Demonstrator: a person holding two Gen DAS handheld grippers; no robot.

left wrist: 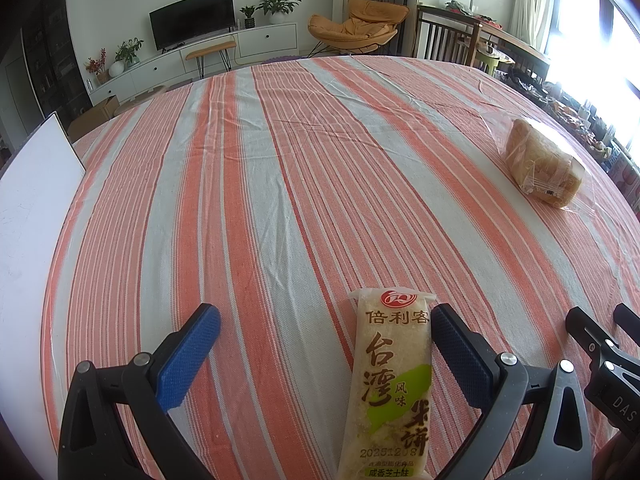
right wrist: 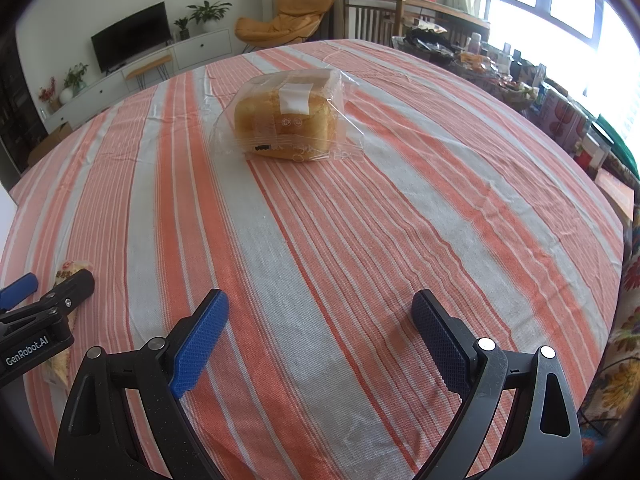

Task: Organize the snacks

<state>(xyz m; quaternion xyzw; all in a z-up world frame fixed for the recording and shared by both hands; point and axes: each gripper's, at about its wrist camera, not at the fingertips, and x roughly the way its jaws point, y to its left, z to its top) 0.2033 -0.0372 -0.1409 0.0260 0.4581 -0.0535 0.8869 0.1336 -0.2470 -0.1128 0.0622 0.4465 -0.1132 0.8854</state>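
From your left wrist camera, you look across a table under an orange-and-white striped cloth (left wrist: 280, 184). Beyond it sit a television (left wrist: 192, 18) on a white cabinet, potted plants and an orange lounge chair (left wrist: 356, 24); a white board (left wrist: 36, 200) lies at the table's left edge. Your left gripper (left wrist: 324, 336) is spread wide, and the rice cracker packet (left wrist: 390, 380) lies flat on the cloth between its blue pads, close against the right-hand one. The packet is pale, long and narrow, with brown Chinese lettering, a red logo and a green patch. A bread loaf in clear wrap (left wrist: 540, 168) rests far off to the right.

From your right wrist camera, the same cloth fills the frame, with a cluttered sideboard (right wrist: 500, 68) under bright windows on the right. Your right gripper (right wrist: 320, 316) is wide apart over bare cloth, holding nothing. The bread sits well ahead, golden-crusted with a white label.
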